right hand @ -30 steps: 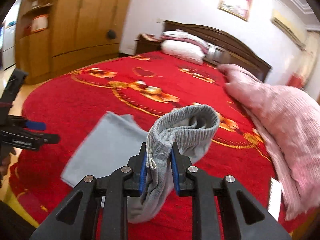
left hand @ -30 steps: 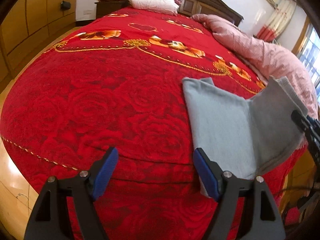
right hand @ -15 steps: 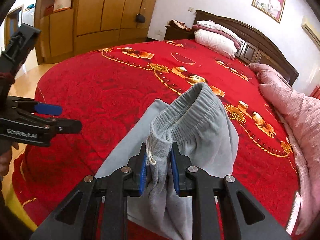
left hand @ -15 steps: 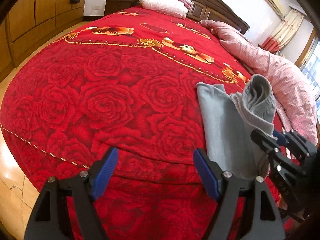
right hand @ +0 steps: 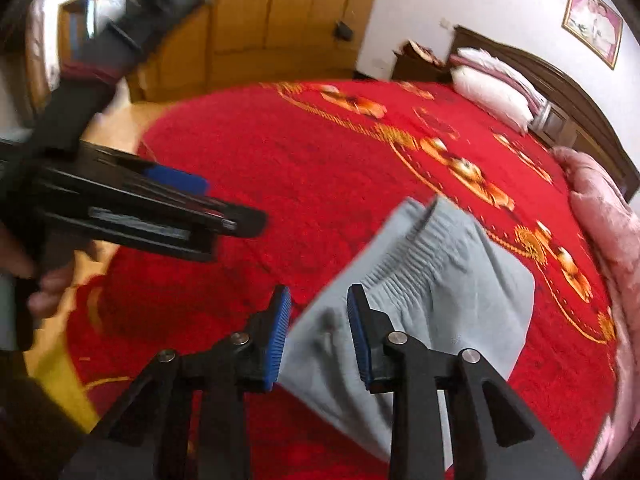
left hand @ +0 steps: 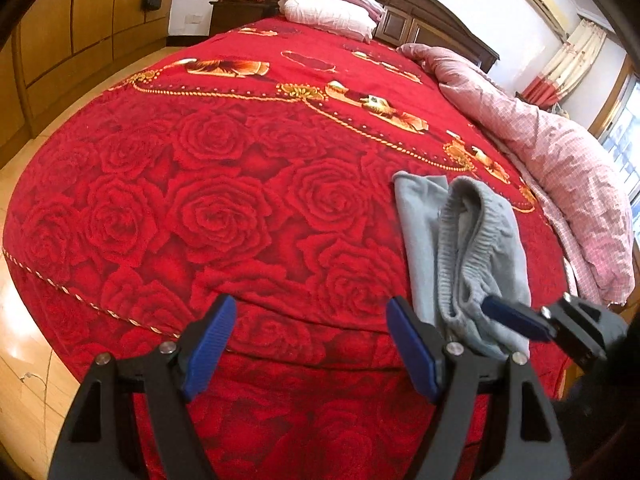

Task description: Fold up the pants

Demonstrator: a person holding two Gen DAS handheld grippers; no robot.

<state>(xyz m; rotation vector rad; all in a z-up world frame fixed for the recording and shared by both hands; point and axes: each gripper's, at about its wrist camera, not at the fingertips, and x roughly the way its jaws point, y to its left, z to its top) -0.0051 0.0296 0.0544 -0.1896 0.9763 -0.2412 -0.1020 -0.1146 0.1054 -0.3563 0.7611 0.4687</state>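
A wide bed (left hand: 224, 184) under a red rose-print cover fills both views, with a wooden headboard (left hand: 420, 20) at its far end. A crumpled pink quilt (left hand: 560, 168) runs along the bed's right side, and 2 stacked pillows (left hand: 328, 8) sit against the headboard. Wooden wardrobes (left hand: 80, 28) line the left wall.

The grey pants (left hand: 464, 248) lie folded near the foot of the bed on its right half, close to the pink quilt but apart from it. The ribbed elastic waistband (right hand: 424, 248) is doubled over on top of the lower layer and stands up in a loose ridge.

The left hand-held gripper (left hand: 308, 344) hangs over the foot edge of the bed with its jaws spread wide and nothing between them; its right finger sits just beside the pants' near edge.

The right hand-held gripper (right hand: 318, 332) has just been opening: its blue pads (right hand: 278, 336) stand apart from the cloth, the near end of the pants showing in the gap between them, released.
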